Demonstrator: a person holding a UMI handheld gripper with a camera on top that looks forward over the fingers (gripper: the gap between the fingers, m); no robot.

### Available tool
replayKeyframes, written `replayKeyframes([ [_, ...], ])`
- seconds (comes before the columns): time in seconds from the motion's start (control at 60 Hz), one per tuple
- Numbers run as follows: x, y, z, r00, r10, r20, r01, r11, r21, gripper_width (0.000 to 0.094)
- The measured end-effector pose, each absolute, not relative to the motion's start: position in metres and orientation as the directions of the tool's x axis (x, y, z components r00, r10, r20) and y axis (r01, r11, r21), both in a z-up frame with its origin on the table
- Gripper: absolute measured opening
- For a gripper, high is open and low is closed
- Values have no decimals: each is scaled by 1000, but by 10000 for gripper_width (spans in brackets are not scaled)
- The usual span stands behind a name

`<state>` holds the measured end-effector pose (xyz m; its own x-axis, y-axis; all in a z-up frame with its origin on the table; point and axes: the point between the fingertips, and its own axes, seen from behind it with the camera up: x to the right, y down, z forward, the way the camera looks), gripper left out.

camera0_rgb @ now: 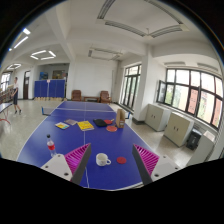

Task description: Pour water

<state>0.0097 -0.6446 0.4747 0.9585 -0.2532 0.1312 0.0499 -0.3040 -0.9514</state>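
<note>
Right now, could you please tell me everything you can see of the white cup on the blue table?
The white cup looks like a small, glossy mug, standing upright on the blue table with its mouth up. It sits between the open gripper fingers with gaps on both sides, touched by neither. A flat red disc lies just beside it. Whether it holds anything cannot be seen.

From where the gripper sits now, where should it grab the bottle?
Grip the bottle around its mid-body, coming in level from the near side. It stands upright with a red cap, left of the open gripper and white cup, so the fingers should close across its round sides.
</note>
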Motion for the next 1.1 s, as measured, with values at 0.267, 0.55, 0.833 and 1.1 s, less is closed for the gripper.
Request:
replayKeyframes([
  [0.267,9,-622,389,949,-279,145,31,-375,-927,847],
  [0.55,-73,-571,158,970,-226,91,-44,-530,-847,842],
  [0.833,-262,-437,85,1000,8,-6,-1,-483,-876,831],
  [1.1,-356,-292,92,997,70,-40,-12,-366,-930,830],
])
